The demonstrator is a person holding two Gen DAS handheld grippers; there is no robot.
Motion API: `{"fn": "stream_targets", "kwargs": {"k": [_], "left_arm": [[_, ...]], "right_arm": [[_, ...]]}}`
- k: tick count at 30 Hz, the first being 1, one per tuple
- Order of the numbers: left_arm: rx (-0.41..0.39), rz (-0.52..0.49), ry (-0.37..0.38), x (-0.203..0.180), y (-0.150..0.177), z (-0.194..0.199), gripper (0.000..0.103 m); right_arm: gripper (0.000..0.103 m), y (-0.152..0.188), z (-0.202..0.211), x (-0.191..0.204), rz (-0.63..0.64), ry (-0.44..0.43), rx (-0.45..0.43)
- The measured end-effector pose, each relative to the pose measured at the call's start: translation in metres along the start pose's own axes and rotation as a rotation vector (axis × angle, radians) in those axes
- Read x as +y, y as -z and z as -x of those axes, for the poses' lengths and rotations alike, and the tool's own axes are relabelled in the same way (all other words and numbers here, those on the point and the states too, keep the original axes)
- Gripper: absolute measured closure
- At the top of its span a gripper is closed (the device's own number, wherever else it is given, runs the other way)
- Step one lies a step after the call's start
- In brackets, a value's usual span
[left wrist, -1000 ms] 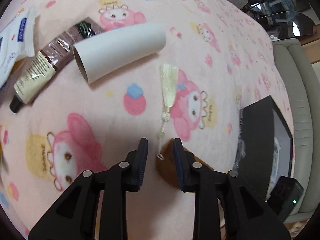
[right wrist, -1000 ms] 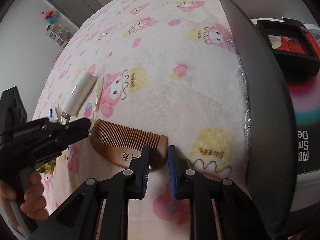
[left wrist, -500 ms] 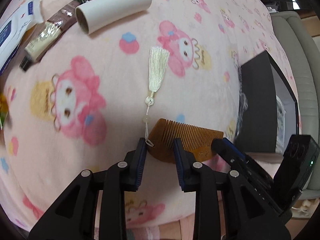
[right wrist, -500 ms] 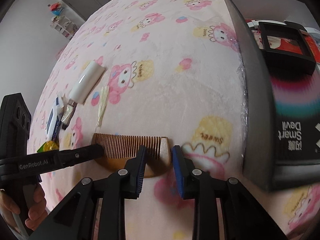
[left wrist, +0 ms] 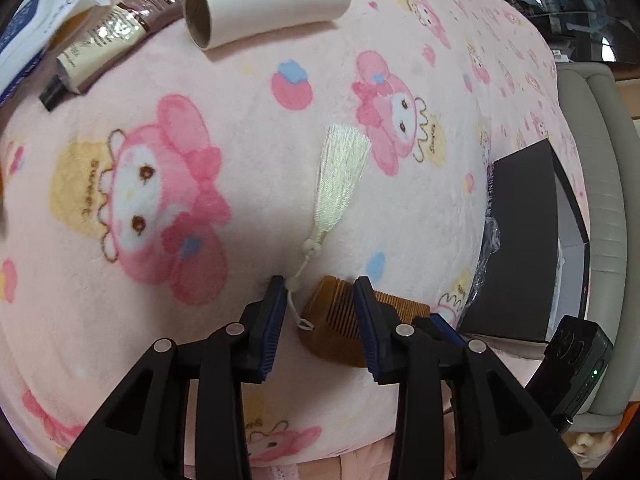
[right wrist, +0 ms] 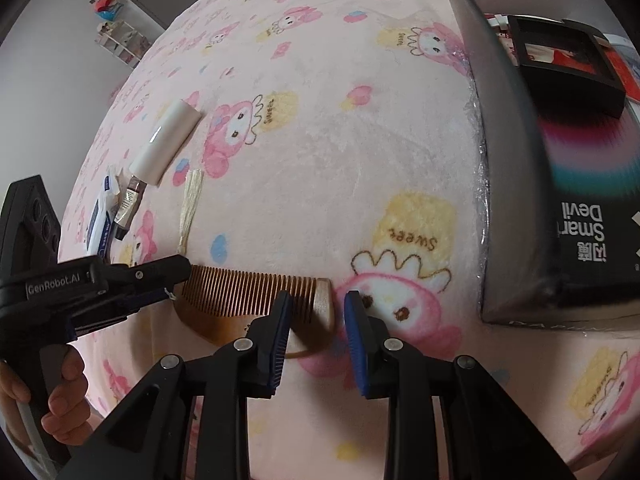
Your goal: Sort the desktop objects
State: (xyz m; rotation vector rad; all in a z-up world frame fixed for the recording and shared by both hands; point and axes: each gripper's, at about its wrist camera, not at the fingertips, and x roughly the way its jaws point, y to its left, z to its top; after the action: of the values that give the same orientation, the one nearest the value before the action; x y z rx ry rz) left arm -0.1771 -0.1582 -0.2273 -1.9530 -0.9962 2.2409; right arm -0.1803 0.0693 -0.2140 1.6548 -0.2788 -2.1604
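Note:
A brown wooden comb (right wrist: pixel 248 292) lies flat on the pink cartoon blanket (right wrist: pixel 340 140), teeth pointing away. A cream tassel (left wrist: pixel 340 176) hangs by a thin cord from its left end. My left gripper (left wrist: pixel 319 292) points down over that end. Its jaws are opening, with the comb's corner (left wrist: pixel 332 320) and the cord between them, and the pads are not pressing. My right gripper (right wrist: pixel 317 304) straddles the comb's right end. It is open, its left finger above the teeth and its right finger past the end.
A white cardboard tube (left wrist: pixel 264 8), a brown and cream squeeze tube (left wrist: pixel 108 40) and a white-blue packet (left wrist: pixel 36 24) lie at the far left. A black box (right wrist: pixel 560 160) with printed cartons stands at the right. A hand (right wrist: pixel 60 404) holds the left gripper's handle.
Both grippers' jaws stand wider than a second ago. The left gripper has slid along the blanket, so the comb's end now shows between its fingers. The comb looks more level in the right view.

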Motion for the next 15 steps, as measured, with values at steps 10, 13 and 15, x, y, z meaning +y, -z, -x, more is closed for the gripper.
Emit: {"fn": "stream_targets", "kwargs": {"k": [10,13,15], "left_arm": [[0.03,-0.032,0.061,-0.006,0.027,0.015,0.058],[0.001,-0.005,0.039,-0.001,0.035,0.019,0.058],[-0.029,0.008,0.024,0.001,0.035,0.022,0.058]], "right_arm": [[0.077,0.005,0.02,0.013,0.075,-0.007,-0.008],[0.077,0.01,0.027,0.013,0.082,-0.008,-0.006],[0.077,0.013,0.027,0.009,0.077,0.014,-0.009]]}}
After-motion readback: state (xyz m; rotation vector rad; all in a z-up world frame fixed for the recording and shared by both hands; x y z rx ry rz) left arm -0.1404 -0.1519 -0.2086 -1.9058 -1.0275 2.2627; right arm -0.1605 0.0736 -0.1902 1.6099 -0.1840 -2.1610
